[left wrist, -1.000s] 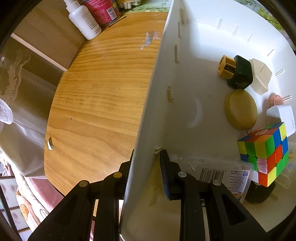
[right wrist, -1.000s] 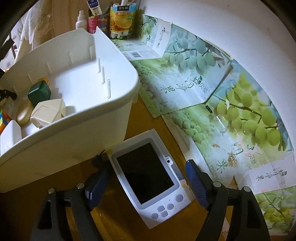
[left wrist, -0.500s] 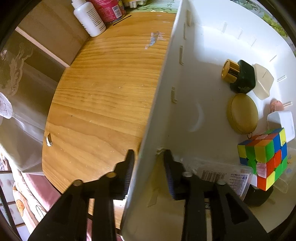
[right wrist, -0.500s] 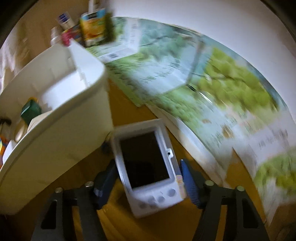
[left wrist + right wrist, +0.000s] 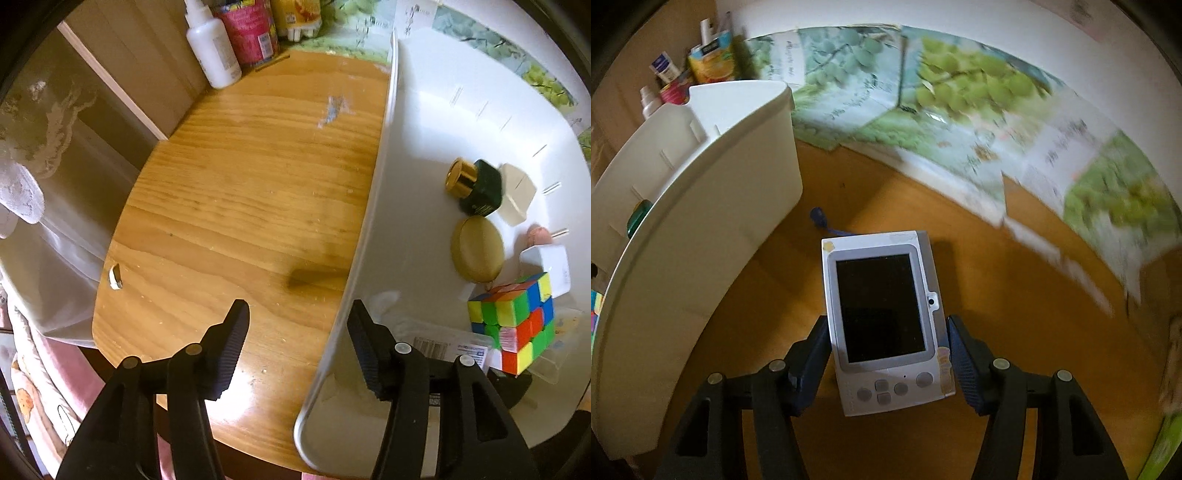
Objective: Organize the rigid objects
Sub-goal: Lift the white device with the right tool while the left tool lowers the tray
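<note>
Lying lengthwise between the right gripper's (image 5: 886,363) fingers, the handheld console (image 5: 884,317) was clamped just beside the white bin (image 5: 701,229); the left gripper (image 5: 297,347) was opening astride the bin's wall, nothing gripped.

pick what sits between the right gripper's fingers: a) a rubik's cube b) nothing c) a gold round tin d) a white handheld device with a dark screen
d, the right wrist view shows the white handheld device with its dark screen and grey buttons lying between the fingers of the right gripper, whose pads press on its two long edges over the wooden table.
</note>
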`<state>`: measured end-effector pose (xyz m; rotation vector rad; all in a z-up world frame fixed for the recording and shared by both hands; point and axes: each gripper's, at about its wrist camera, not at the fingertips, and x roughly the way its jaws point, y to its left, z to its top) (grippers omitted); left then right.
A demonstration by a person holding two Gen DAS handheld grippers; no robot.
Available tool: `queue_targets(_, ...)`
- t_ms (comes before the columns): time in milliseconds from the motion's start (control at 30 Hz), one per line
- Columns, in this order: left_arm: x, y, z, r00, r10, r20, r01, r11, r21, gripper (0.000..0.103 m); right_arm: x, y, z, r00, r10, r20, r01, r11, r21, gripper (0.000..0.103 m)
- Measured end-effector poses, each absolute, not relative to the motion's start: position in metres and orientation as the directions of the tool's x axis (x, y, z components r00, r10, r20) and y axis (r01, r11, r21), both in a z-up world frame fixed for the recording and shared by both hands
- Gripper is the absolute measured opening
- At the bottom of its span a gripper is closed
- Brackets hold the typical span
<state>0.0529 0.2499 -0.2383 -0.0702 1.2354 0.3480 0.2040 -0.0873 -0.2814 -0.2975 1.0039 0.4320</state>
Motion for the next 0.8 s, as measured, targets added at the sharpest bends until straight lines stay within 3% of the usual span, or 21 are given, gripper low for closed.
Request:
queue_targets(433, 0.041, 0.254, -0.202, 0.415, 0.182, -0.892, -0.200, 0.974, 0.106, 0.059, 0.134, -0.099, -0.282, 0.430, 0.236, -0.871, -0.281, 0.952, 0.119, 0.061)
queue_targets(800, 0.029, 0.247, -0.169, 0.532, 0.118, -0.839, -0.049, 0.993, 0.109, 0.059, 0.087, -0.098, -0.260, 0.512, 0.256, -0.820, -0.125, 0.966, 0.225, 0.061)
